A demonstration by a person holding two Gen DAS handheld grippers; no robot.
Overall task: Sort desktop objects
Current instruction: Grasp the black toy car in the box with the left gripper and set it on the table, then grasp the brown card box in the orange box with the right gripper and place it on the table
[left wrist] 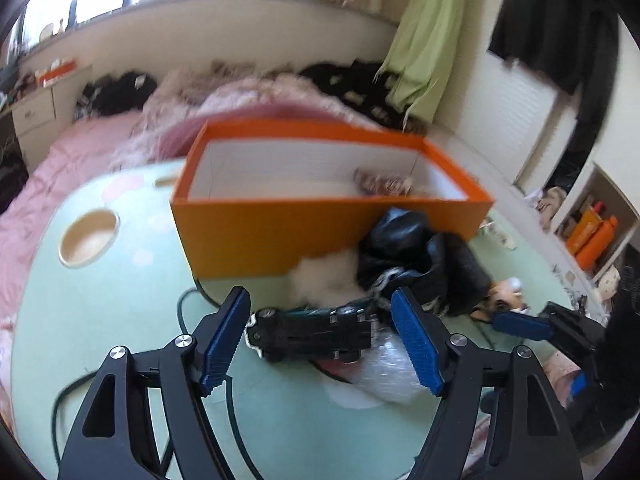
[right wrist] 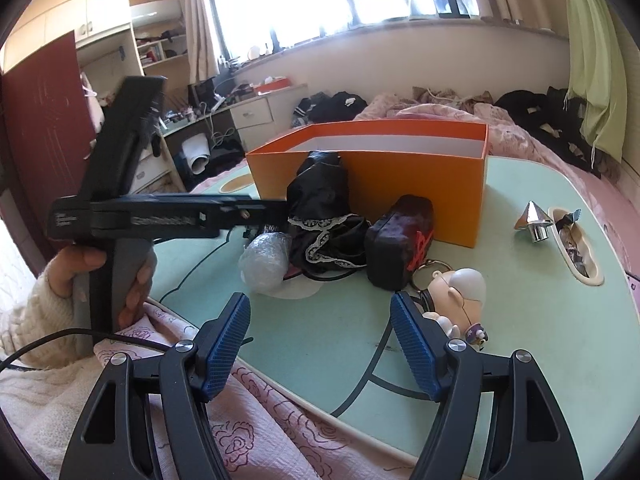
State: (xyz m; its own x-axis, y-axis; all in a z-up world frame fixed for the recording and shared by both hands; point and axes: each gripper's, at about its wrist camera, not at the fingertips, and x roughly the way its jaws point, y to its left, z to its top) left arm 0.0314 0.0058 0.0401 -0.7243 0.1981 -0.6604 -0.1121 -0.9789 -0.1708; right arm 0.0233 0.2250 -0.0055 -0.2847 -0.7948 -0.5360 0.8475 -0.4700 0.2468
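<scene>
Left tongs (left wrist: 320, 330) stand wide, with the black toy car (left wrist: 310, 334) lying between the blue pads; neither pad visibly presses on it, so nothing is judged held. No earlier state is asserted. Right tongs (right wrist: 320, 334) also stand wide and empty, hovering over bare table (right wrist: 328, 344) at its near edge.

Position of the task item: the toy car lies lengthwise across the gap of the left tongs, apparently on its side or underside up, wheels showing, resting partly on a bubble-wrapped bundle (left wrist: 384, 372) just below the right-hand pad. Beyond the tongs lies a heap of black fabric (left wrist: 416, 264) with white fluff beside it, and past that the open orange box (left wrist: 312, 236), judged the destination for sorting.

Handling assessment: the car appears to be a rigid plastic or die-cast body, light to moderate in weight, and not easily crushed. Its glossy shell may slip on a shallow grip, and small parts such as wheels and trim could snag or break. Recommended hold is across the mid-body, pads on the flat flanks, clear of the wheels. Since the car sits lengthwise to the pads, the span is near the tongs' limit; turning the wrist to take the narrower width is advised. The soft bundle beneath may let the car shift on closing.
</scene>
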